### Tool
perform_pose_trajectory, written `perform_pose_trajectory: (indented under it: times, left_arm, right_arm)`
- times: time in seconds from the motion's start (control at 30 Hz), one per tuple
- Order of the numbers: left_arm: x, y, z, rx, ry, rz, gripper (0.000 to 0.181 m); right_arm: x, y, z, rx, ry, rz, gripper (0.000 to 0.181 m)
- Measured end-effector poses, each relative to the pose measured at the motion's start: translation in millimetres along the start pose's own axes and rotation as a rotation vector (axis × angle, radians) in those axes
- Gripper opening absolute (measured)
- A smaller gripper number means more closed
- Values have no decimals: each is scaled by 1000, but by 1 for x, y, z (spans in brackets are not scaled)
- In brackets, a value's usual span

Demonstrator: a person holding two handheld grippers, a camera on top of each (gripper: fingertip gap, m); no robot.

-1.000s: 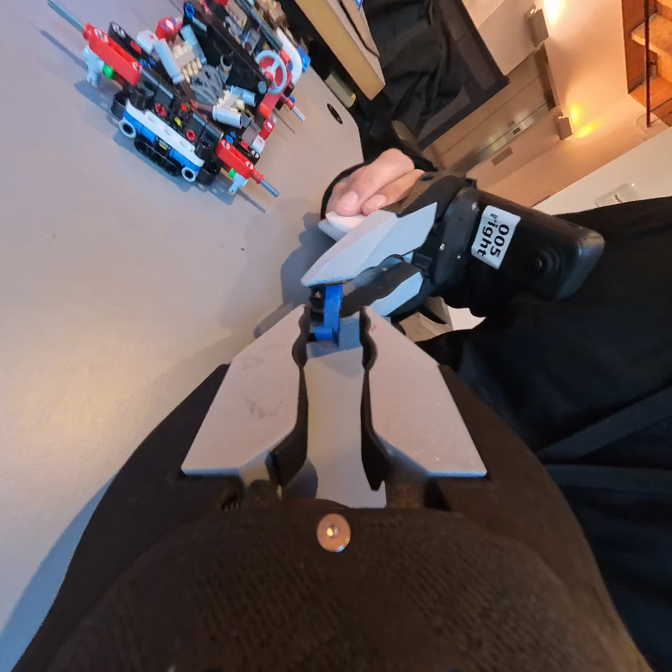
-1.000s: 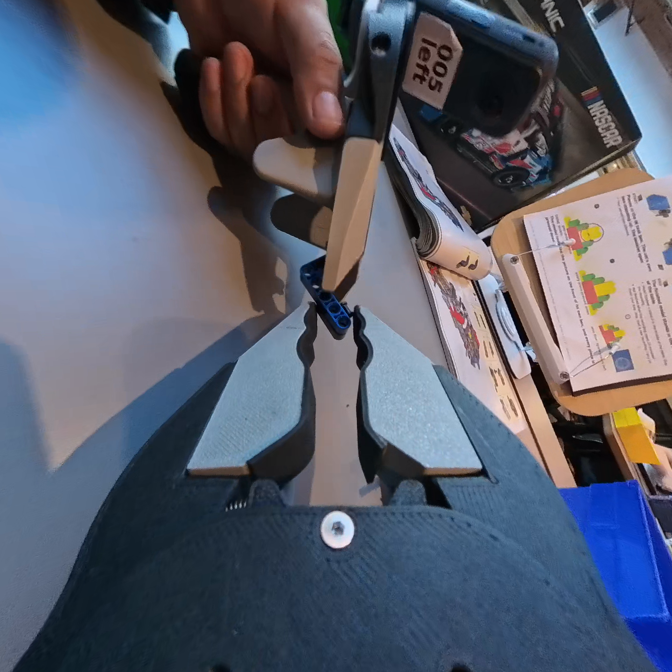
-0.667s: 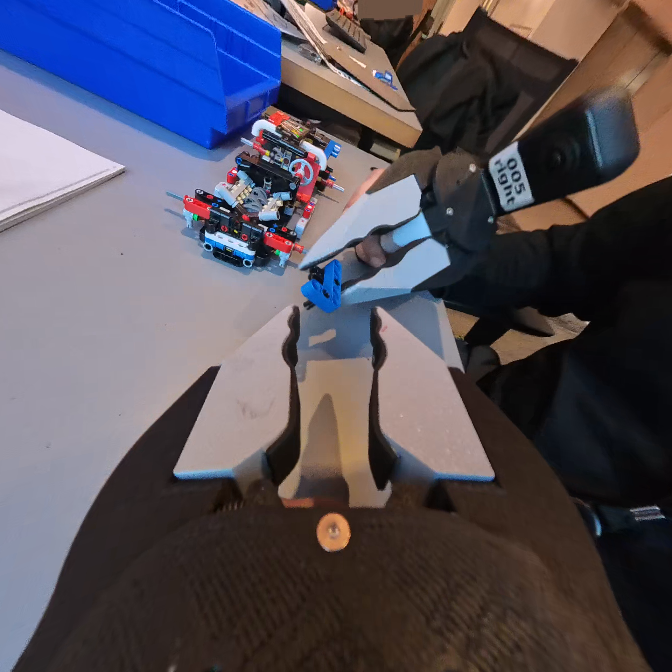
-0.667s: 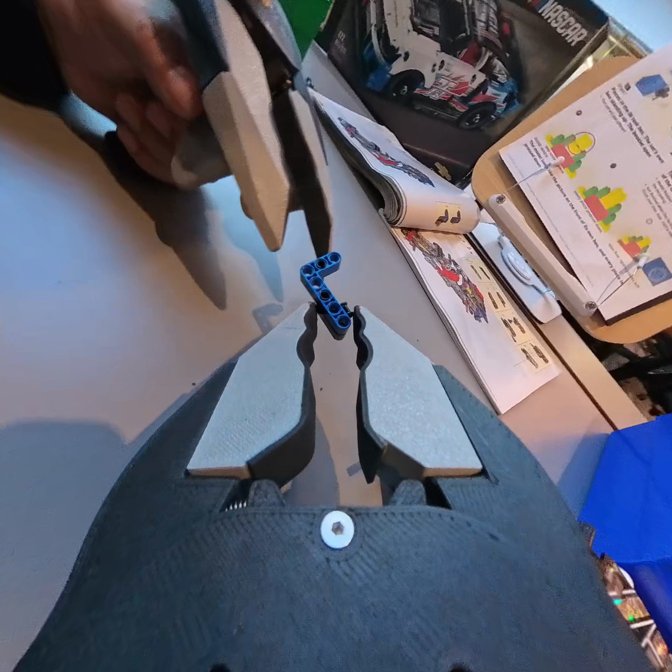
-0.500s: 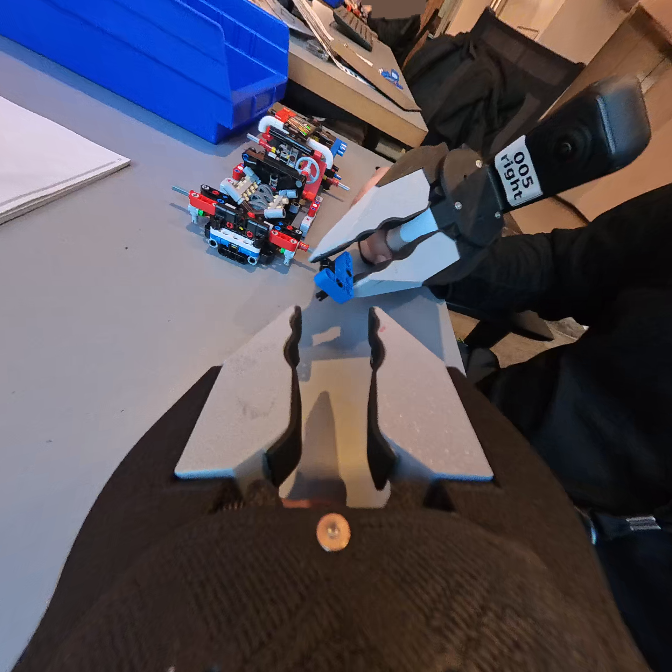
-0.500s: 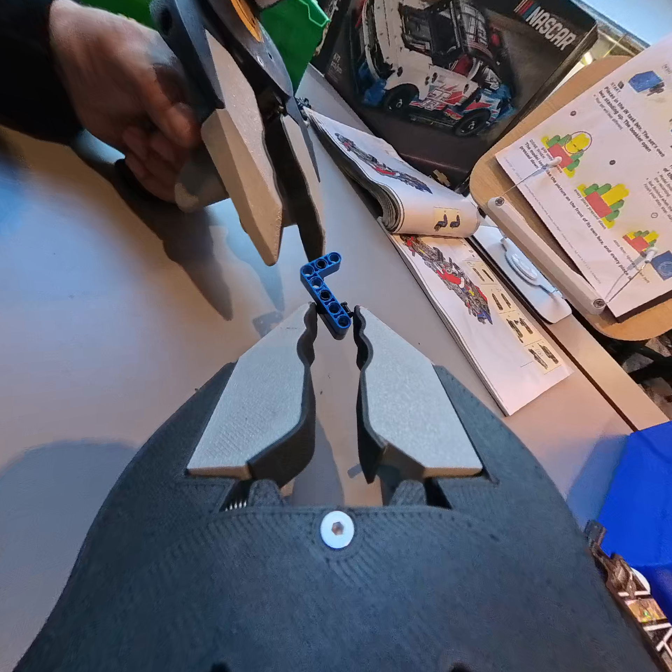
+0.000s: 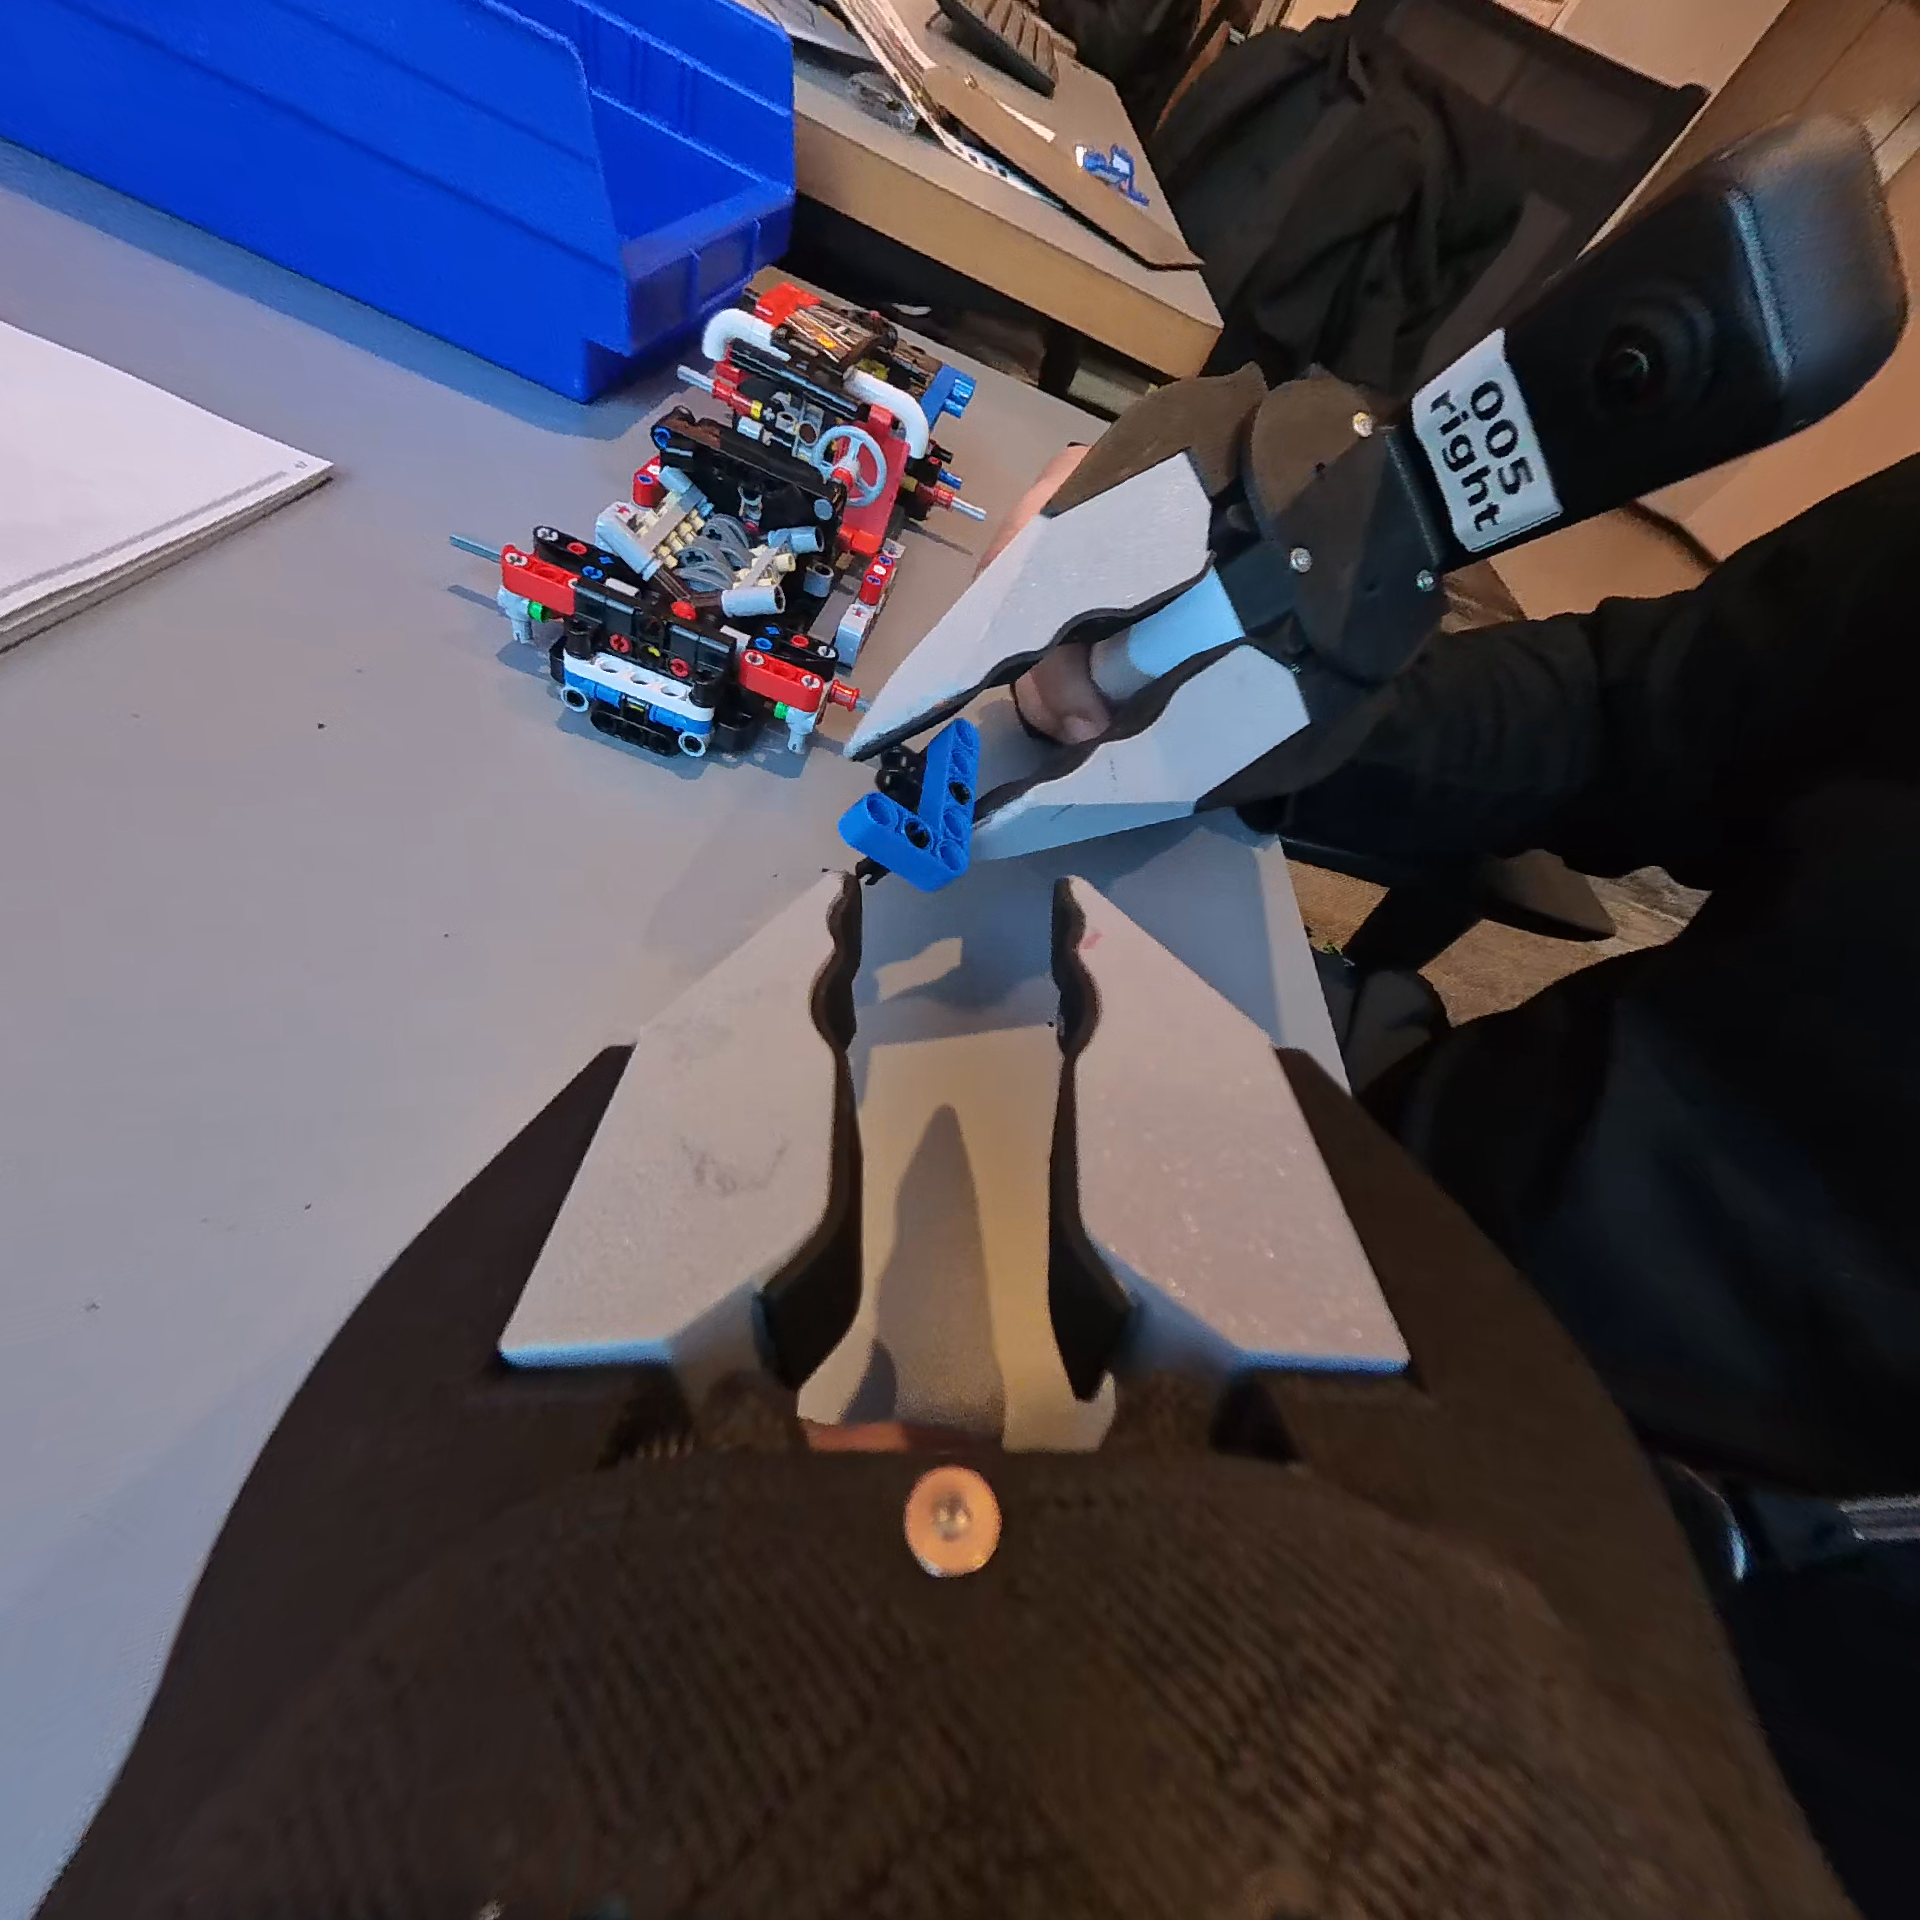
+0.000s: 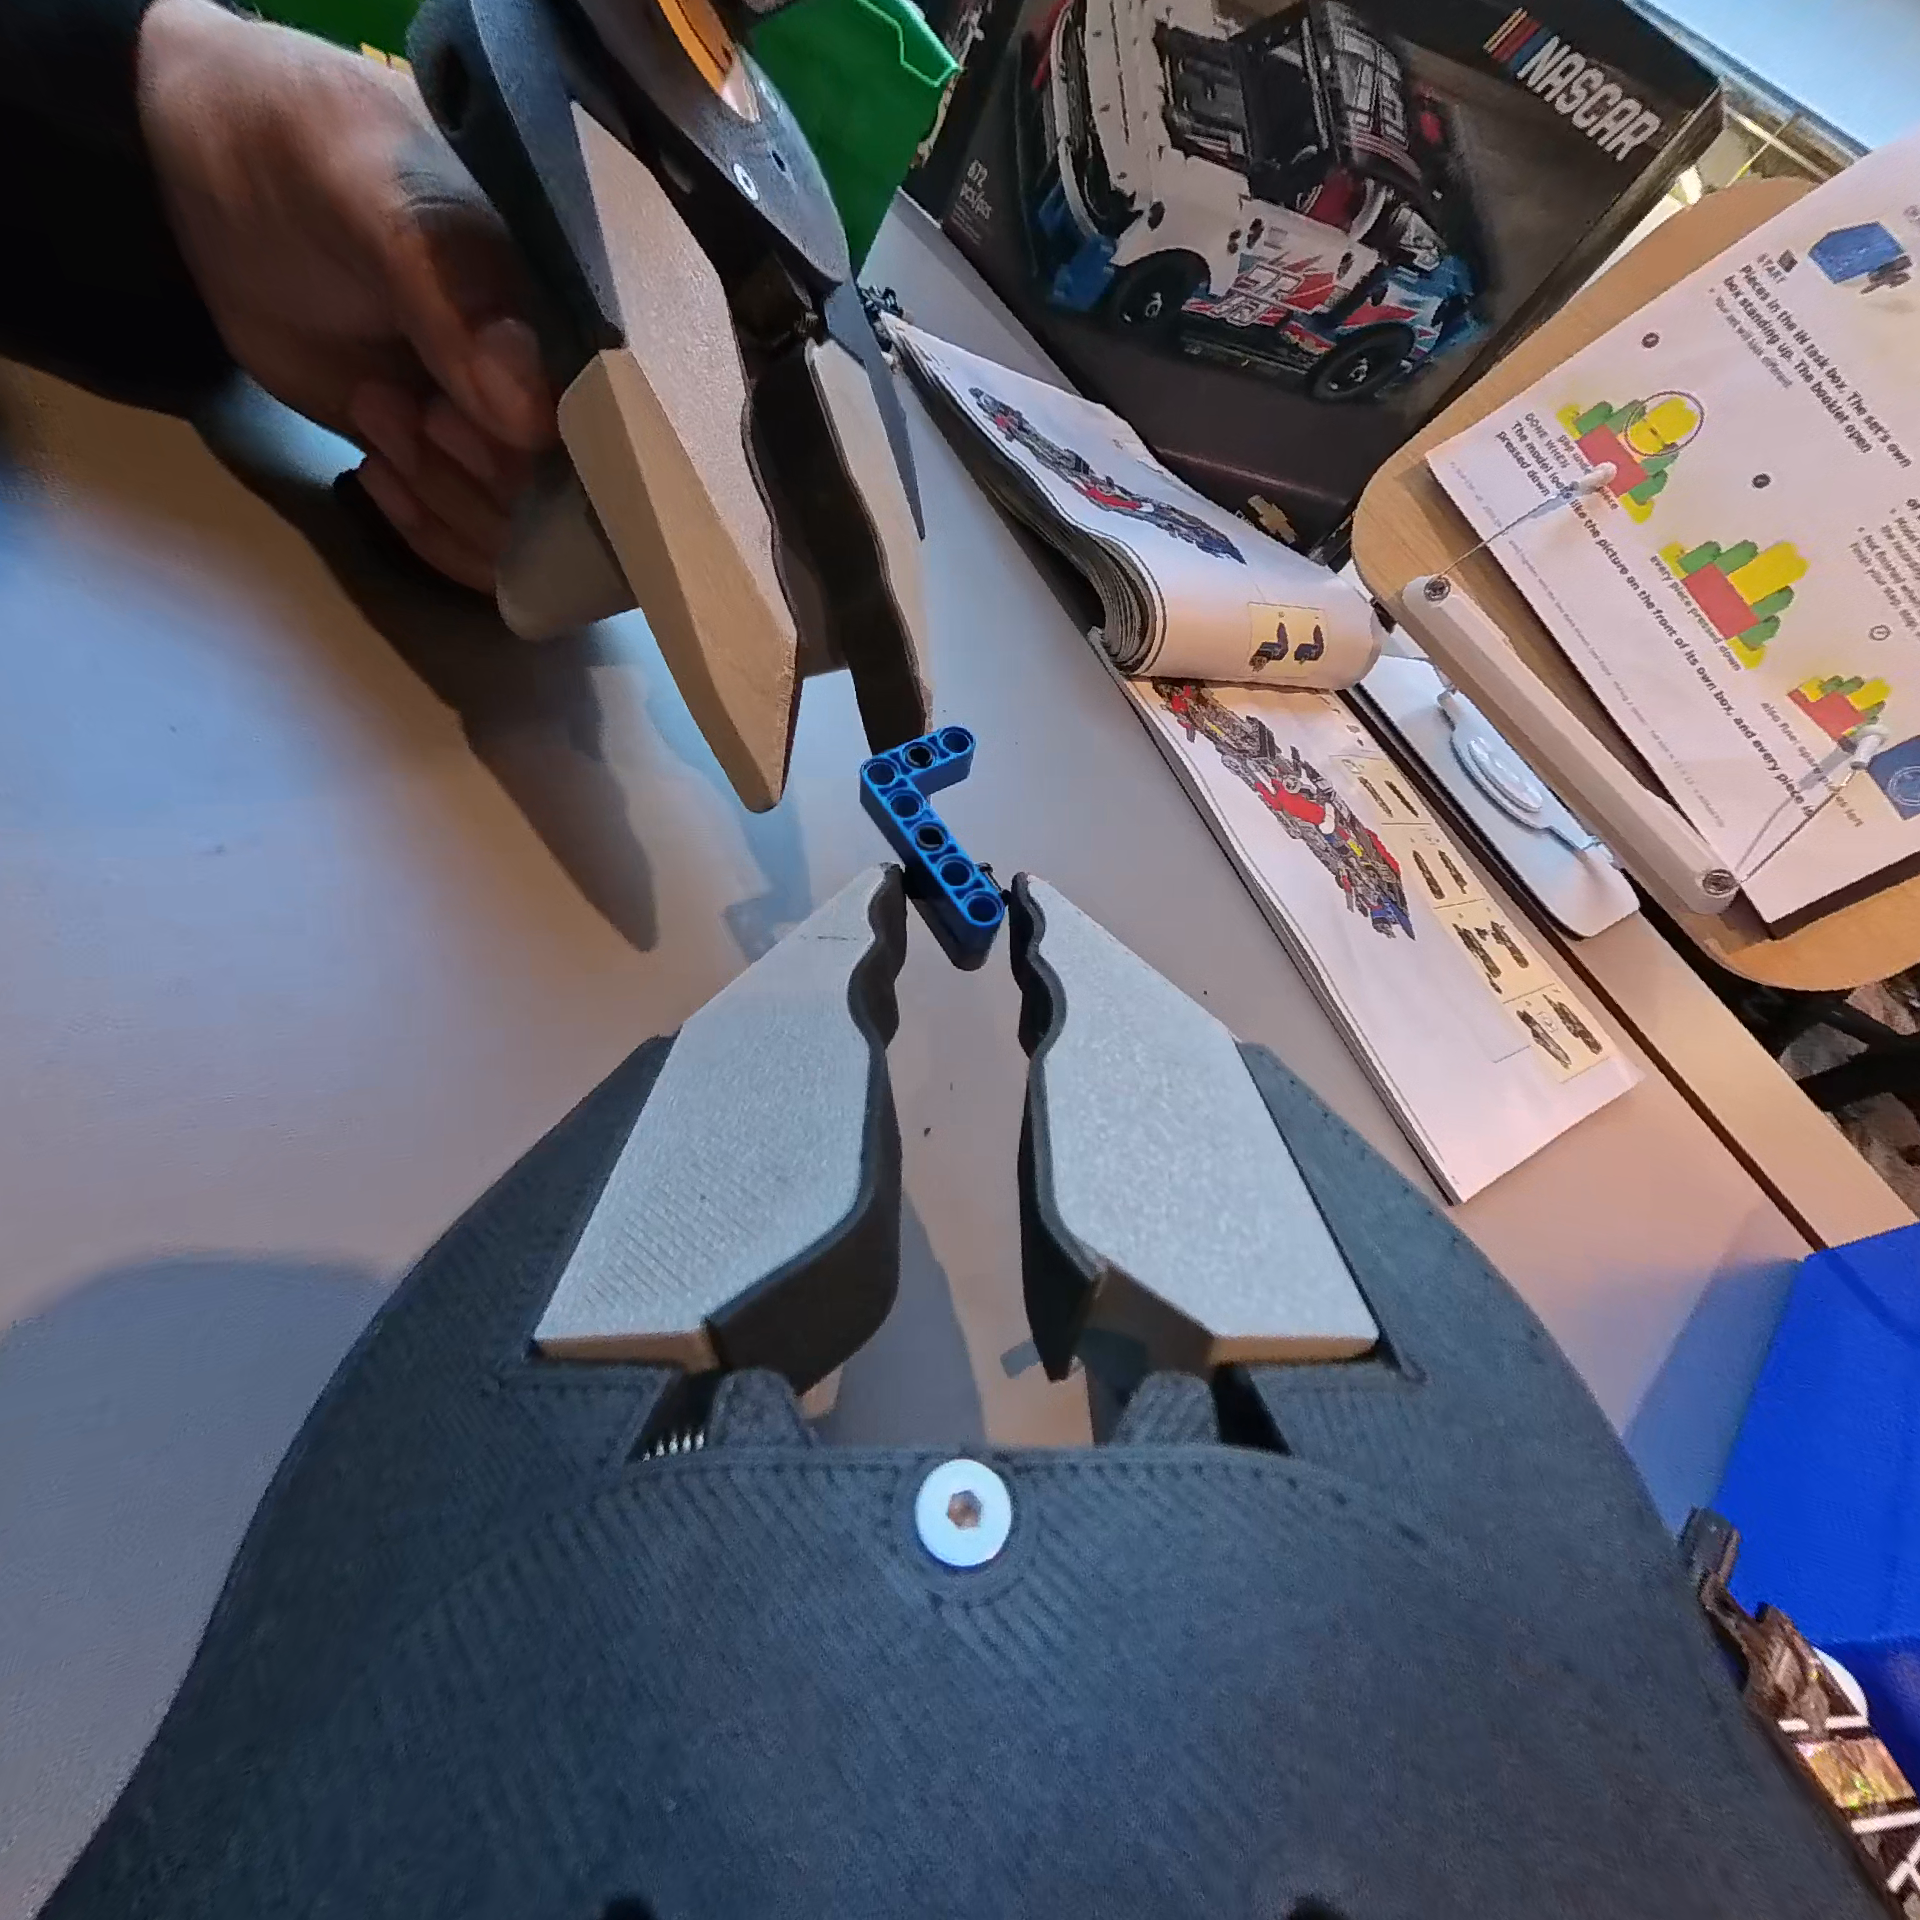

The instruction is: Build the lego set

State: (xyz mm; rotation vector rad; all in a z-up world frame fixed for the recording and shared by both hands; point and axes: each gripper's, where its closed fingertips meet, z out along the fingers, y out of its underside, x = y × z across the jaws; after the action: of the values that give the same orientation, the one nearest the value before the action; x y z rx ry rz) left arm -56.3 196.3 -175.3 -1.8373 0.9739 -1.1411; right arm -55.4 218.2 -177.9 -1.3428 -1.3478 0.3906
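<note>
On the grey table (image 7: 260, 935) a half-built toy car (image 7: 727, 561) sat near a blue bin (image 7: 416, 177). The right gripper (image 8: 954, 904) pinched a blue L-shaped piece (image 8: 930, 842) by one end, above the table; the left gripper (image 7: 951, 894) was open and empty just beside it

A blue bin (image 7: 436, 156) stands beside white paper (image 7: 114, 478).

Dim warm light, soft shadows, fisheye edges, perhaps slight motion blur
</note>
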Motion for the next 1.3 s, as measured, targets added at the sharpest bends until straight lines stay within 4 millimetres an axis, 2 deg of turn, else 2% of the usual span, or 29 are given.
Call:
perform_pose_trajectory:
  times: [0.2,0.33,0.6,0.77,0.93,1.07,1.3]
  left_arm:
    - [-7,1,1,-11,-31,-31,31]
    - [-2,1,2,-3,-10,-31,20]
    - [-2,2,4,-13,-60,23,19]
    - [-2,4,2,-13,-5,-85,19]
    - [3,4,0,-12,34,-84,22]
    - [5,3,-3,-19,-39,127,36]
    - [0,-6,-12,38,-274,549,34]
  right_arm:
    - [-6,-4,0,20,-19,-24,16]
    - [-10,-4,0,14,-20,-61,16]
    - [-11,-3,2,5,-29,-58,16]
    - [-13,-2,3,-2,-24,-83,17]
    - [-15,-5,2,10,-27,-102,17]
    - [-16,-7,0,34,-61,-44,16]
    - [-6,-16,-11,119,-162,190,16]
